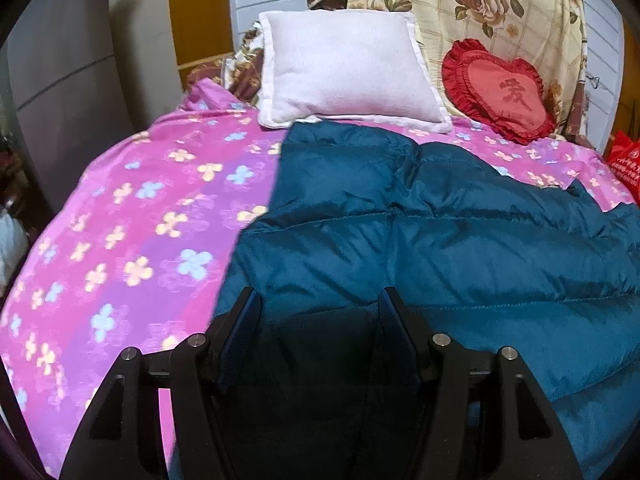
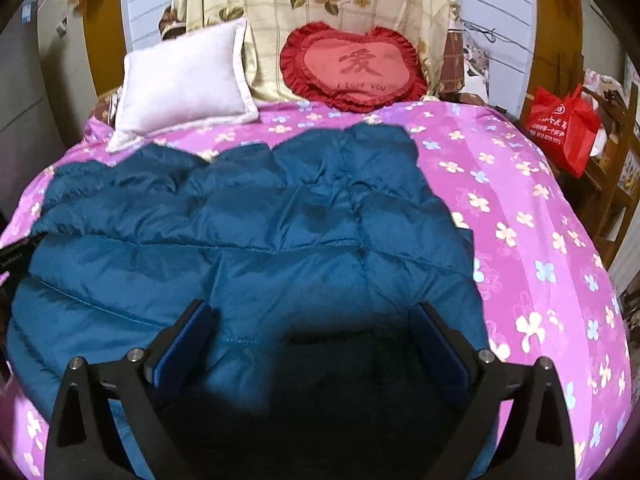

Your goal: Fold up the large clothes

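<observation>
Left gripper [image 1: 318,300] and right gripper [image 2: 314,312]: matte black angular frames, blue ribbed pads on the inner finger faces, round silver pivot screws behind each finger.

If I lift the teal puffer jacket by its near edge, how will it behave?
The teal puffer jacket looks puffy and quilted, so it will probably flop and sag yet feel light. Its sheen suggests slippery fabric, so take a thick fold. It may slide on the pink sheet.

White pillow [image 1: 348,68], red heart cushion [image 2: 354,66] on pink flowered sheet [image 1: 132,216]; red bag [image 2: 564,128] beside bed
</observation>
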